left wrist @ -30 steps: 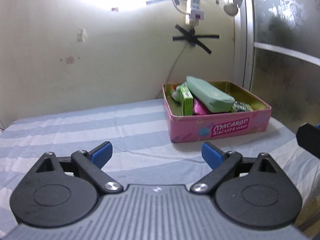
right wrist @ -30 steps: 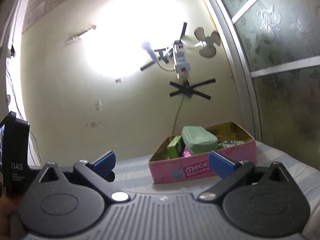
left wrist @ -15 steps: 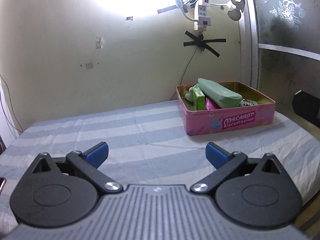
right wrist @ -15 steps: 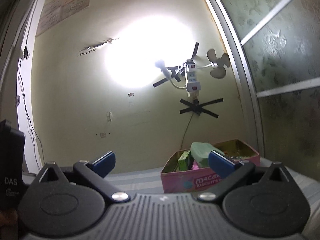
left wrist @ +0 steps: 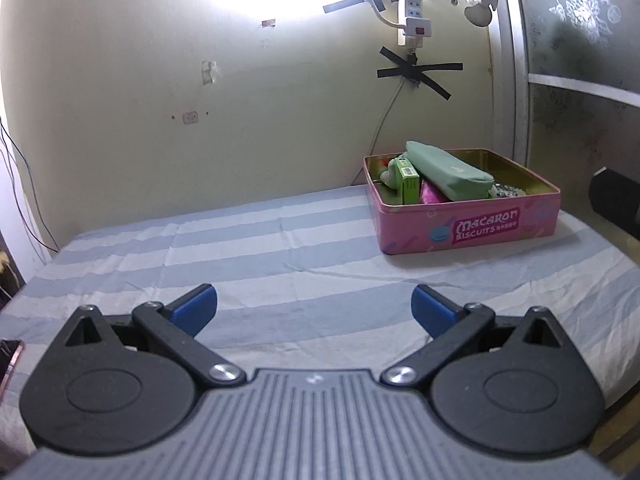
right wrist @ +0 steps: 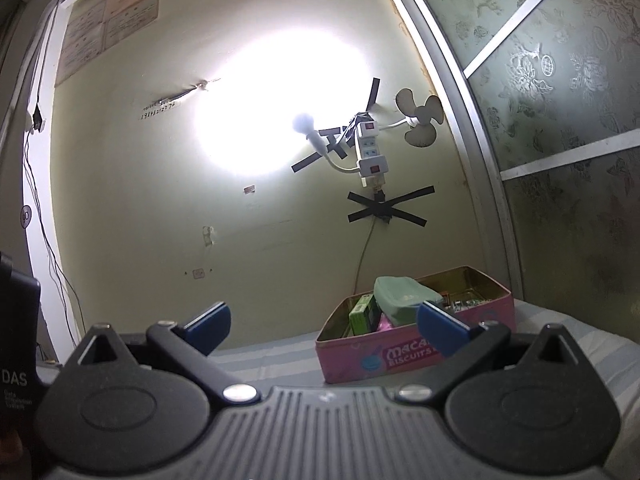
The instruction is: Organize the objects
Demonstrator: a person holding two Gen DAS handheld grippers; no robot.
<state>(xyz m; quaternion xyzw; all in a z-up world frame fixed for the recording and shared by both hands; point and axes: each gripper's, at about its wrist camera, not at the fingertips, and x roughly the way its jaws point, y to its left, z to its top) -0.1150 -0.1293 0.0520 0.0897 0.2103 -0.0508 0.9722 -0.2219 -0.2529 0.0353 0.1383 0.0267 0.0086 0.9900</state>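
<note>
Both the left gripper [left wrist: 314, 308] and right gripper [right wrist: 322, 326] hang spread and empty; the pencil case [left wrist: 448, 176] lies propped atop items crowding the biscuit tin [left wrist: 468, 228].

Blown-out glare from wall lamp [right wrist: 304, 124], dim corners, soft shadows, fisheye bending at edges, sharp focus

The left gripper [left wrist: 314, 307] tilts slightly downward with its jaws, just opened wider, spread and empty, while the right gripper [right wrist: 323, 327] points level, jaws likewise apart and empty.
</note>
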